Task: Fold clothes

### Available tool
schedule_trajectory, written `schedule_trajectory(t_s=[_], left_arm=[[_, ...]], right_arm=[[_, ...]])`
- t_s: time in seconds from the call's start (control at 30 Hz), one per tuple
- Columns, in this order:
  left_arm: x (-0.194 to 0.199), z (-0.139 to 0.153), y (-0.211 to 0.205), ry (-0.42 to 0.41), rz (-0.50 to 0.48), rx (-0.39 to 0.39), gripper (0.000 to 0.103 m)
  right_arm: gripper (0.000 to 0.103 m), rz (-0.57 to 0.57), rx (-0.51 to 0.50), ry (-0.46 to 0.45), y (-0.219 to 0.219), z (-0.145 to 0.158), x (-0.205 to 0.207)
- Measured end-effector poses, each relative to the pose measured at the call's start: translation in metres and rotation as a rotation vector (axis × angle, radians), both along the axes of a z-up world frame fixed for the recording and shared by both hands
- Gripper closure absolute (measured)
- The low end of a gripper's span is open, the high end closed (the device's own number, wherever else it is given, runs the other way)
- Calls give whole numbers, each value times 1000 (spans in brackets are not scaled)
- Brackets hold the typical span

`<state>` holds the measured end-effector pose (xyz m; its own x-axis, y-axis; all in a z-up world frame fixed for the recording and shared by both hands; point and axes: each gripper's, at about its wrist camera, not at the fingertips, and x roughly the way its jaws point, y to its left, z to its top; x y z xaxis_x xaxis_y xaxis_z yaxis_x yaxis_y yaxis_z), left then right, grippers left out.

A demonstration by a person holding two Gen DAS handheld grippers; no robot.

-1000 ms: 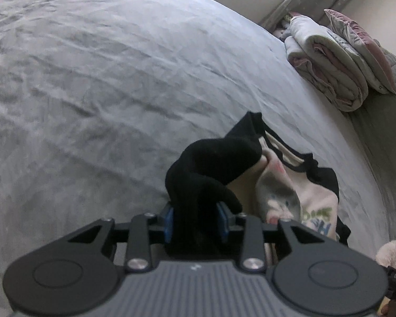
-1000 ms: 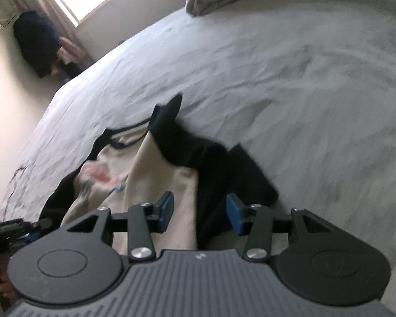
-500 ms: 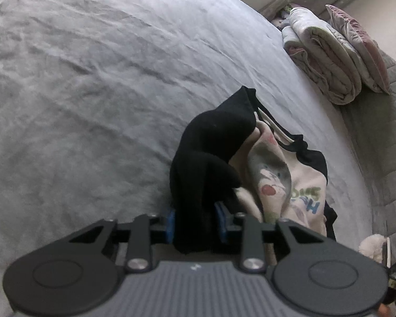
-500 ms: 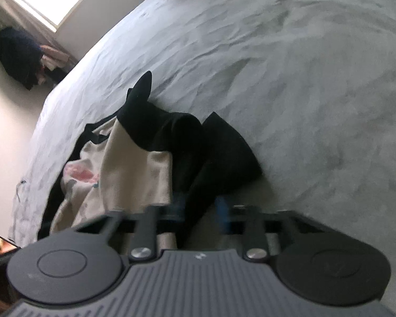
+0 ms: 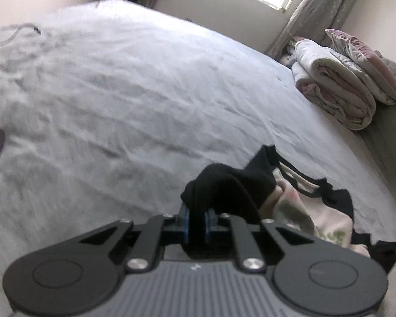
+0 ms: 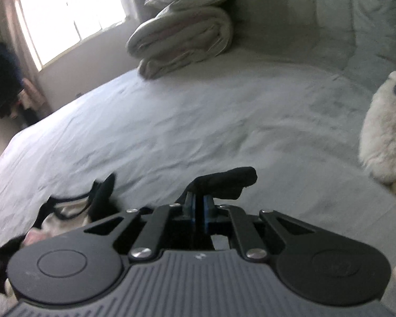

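Observation:
A cream T-shirt with black sleeves and black trim [image 5: 327,216] lies crumpled on the grey bed. In the left wrist view, my left gripper [image 5: 197,223] is shut on a bunched black sleeve [image 5: 224,185], which bulges up just ahead of the blue pads. In the right wrist view, my right gripper [image 6: 199,211] is shut on the other black sleeve [image 6: 229,181], its end sticking out to the right past the fingers. The shirt's body [image 6: 63,211] trails off to the lower left there, partly hidden behind the gripper body.
The grey bedsheet [image 5: 145,92] spreads wide ahead. A folded quilt with a pillow on top [image 5: 340,79] sits at the far right by the window; the same stack [image 6: 184,37] shows in the right wrist view. A fluffy white thing [image 6: 385,137] lies at the right edge.
Both grippers closed on the black sleeves, the right from wide open. Both tilted upward, so more of the room and window shows, and the sleeves lifted with them.

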<state>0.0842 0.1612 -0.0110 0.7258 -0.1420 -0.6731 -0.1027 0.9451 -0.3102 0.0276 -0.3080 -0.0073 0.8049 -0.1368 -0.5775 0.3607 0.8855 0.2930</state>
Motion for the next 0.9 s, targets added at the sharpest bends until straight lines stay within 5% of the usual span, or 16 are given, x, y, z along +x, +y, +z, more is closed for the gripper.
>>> schedule_trajectory(t_s=[0.23,0.33,0.37,0.43,0.57,0.9], left_arm=[[8,-8,1,49,19,-45,89],[7,-14,5,86,37,-100,67],[5,-15,7,95,43,-125,58],[2,-16,8,117,45,-164,56],[-6,-22,4,173,41,-220,46],[-25,-61,0,322,82,-543,50]], right_arm=[[87,-15,103,46,-12,-13,5],[84,25,169,76,-7,-17,4],[72,38,175,85,-5,-17,2],[56,63,168,101,2,-15,-3],[56,146,184,137,17,-14,-9],[55,327,379,262,56,-36,-10]])
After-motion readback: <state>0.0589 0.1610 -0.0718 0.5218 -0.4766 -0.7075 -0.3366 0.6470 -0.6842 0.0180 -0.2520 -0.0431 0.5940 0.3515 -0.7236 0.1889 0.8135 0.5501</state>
